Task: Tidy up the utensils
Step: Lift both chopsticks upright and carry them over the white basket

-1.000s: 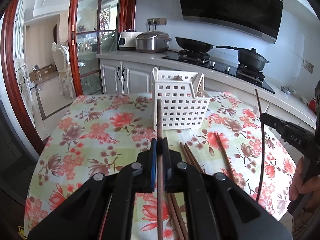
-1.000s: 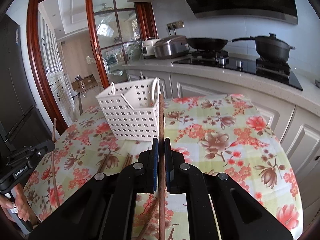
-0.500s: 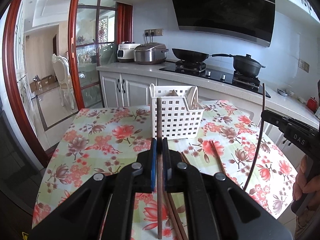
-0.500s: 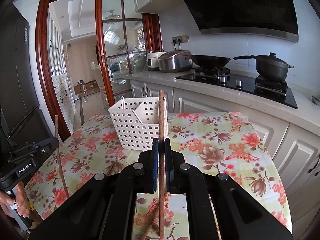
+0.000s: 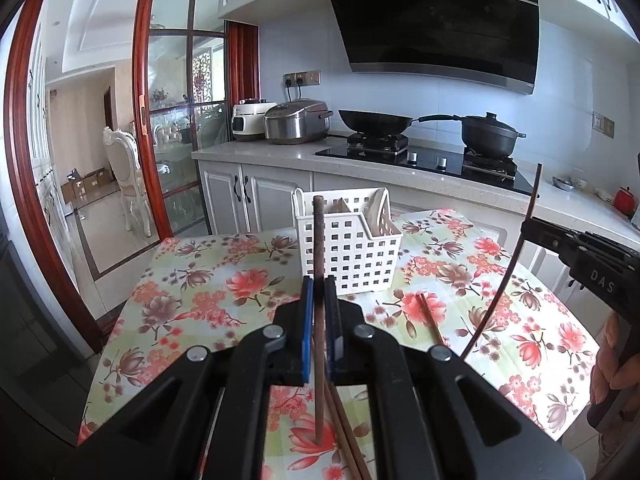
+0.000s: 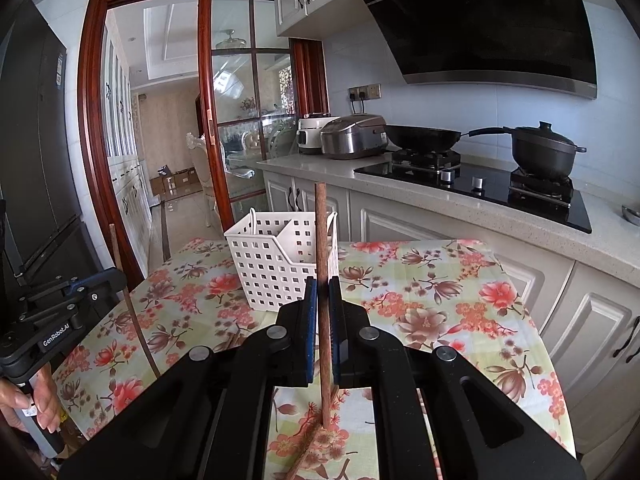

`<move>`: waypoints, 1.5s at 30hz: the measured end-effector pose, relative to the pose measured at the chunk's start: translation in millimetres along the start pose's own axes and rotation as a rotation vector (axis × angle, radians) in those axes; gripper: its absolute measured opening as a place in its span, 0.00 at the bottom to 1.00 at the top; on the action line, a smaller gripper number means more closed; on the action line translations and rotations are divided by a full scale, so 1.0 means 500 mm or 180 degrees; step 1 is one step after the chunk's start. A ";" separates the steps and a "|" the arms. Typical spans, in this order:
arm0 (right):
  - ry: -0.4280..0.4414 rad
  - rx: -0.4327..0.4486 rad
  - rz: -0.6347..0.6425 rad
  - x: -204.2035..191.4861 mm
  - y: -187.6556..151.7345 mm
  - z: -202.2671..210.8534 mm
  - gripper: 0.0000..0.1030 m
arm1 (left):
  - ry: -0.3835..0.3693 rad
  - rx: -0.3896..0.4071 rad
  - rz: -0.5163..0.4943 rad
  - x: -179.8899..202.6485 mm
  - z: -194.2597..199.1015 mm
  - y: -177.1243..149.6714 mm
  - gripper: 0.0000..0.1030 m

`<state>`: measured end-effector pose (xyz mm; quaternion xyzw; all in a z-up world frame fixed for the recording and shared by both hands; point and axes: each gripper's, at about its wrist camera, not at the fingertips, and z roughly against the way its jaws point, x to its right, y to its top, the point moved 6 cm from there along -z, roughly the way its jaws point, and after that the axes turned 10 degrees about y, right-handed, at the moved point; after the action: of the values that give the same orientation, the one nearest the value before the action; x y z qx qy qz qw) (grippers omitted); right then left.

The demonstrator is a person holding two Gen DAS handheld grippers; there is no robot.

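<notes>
My left gripper is shut on a brown chopstick, held upright above the floral table. My right gripper is shut on another brown chopstick, also upright. A white perforated utensil basket with a divider stands on the table ahead of both grippers; it also shows in the right wrist view. Several loose chopsticks lie on the cloth in front of the basket. The right gripper shows at the right of the left wrist view, and the left gripper at the left of the right wrist view.
The table has a floral cloth. Behind it runs a counter with a rice cooker, a wok and a black pot on the stove. A glass sliding door is at the left.
Both grippers have risen and pulled back from the table with their chopsticks; the basket now looks smaller and farther away in both views.
</notes>
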<state>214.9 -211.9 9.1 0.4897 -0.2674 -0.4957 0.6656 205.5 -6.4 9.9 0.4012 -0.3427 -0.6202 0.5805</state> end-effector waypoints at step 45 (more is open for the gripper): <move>0.0119 -0.0081 0.0328 -0.005 0.302 -0.317 0.06 | -0.0061 0.0132 0.0232 0.004 -0.292 0.398 0.05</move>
<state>407.6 -144.1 88.2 0.4759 -0.2735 -0.4548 0.7013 424.9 -20.4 122.3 0.3944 -0.3754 -0.5952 0.5909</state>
